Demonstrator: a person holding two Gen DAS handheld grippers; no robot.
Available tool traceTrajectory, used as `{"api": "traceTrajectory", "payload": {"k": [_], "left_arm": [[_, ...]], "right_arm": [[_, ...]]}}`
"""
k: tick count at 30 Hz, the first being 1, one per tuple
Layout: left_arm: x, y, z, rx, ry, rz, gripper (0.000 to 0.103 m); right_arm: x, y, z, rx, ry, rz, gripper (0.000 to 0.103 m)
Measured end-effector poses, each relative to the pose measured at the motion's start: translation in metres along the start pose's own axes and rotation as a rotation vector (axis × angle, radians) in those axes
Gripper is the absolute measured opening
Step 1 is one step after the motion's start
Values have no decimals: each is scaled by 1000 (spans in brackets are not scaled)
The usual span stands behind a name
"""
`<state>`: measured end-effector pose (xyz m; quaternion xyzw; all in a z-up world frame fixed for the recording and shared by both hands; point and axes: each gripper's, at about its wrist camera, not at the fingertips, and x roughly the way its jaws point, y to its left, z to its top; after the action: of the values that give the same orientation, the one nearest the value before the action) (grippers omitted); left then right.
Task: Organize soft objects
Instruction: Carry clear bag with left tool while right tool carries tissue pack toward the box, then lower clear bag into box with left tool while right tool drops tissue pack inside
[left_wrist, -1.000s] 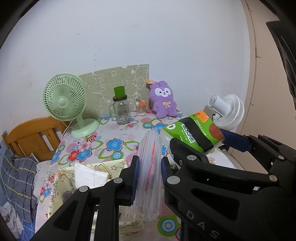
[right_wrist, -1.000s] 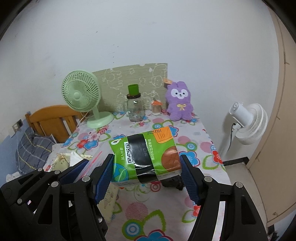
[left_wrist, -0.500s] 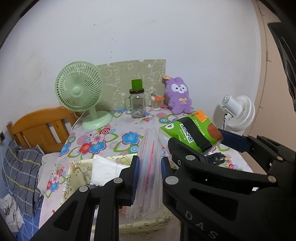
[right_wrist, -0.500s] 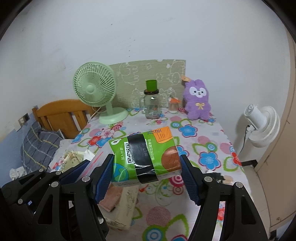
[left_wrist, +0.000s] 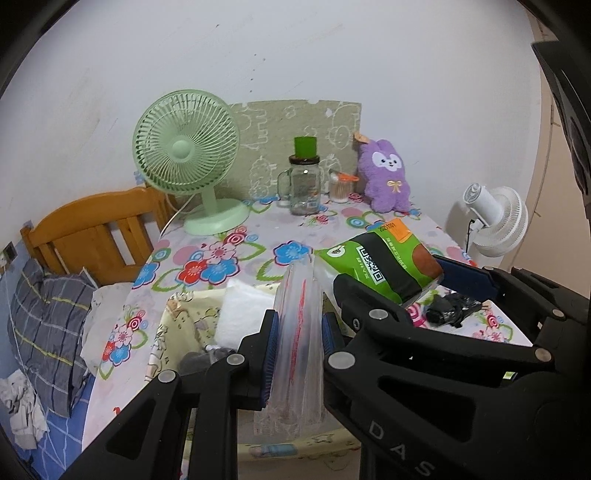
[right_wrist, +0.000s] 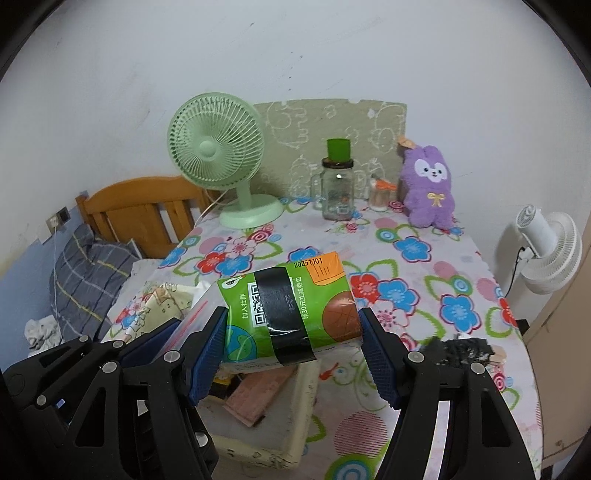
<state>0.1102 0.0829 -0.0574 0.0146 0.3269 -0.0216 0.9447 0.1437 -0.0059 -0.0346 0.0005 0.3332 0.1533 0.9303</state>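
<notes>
Floral tablecloth (right_wrist: 436, 266) behind right tool's (right_wrist: 293, 347) green pack (right_wrist: 288, 310) stamped "20251101".

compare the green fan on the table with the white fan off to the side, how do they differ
Colour: the green fan is pale green, the white fan is white.
Place: the green fan stands on the floral table near the wall, while the white fan stands beyond the table's right edge, lower down.
Facing: the green fan shows its front grille to the camera, the white fan shows its motor housing, so it points away.
Both are small fans with round cage grilles.
</notes>
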Motion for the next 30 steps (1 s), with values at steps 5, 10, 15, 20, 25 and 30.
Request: {"api": "traceTrajectory", "payload": {"k": [5,10,15,20,25,30], "left_arm": [[6,12,-8,-9,19,12,23],[15,23,-16,-23,42,14,23],[24,33,-23,-39,65,18,24],[29,41,-29,-57,82,15,35],[37,50,-35,-74,130,52,57],[43,57,-40,-61,167,79,64]], "right_arm": [[12,11,-5,-5,17,22,72],[26,23,-11,-21,44,40,72],[37,30,-16,-34,74,57,72],[45,38,-21,-52,97,69,72],[50,46,-25,-76,109,63,72],[59,52,-30,-82,135,70,72]]}}
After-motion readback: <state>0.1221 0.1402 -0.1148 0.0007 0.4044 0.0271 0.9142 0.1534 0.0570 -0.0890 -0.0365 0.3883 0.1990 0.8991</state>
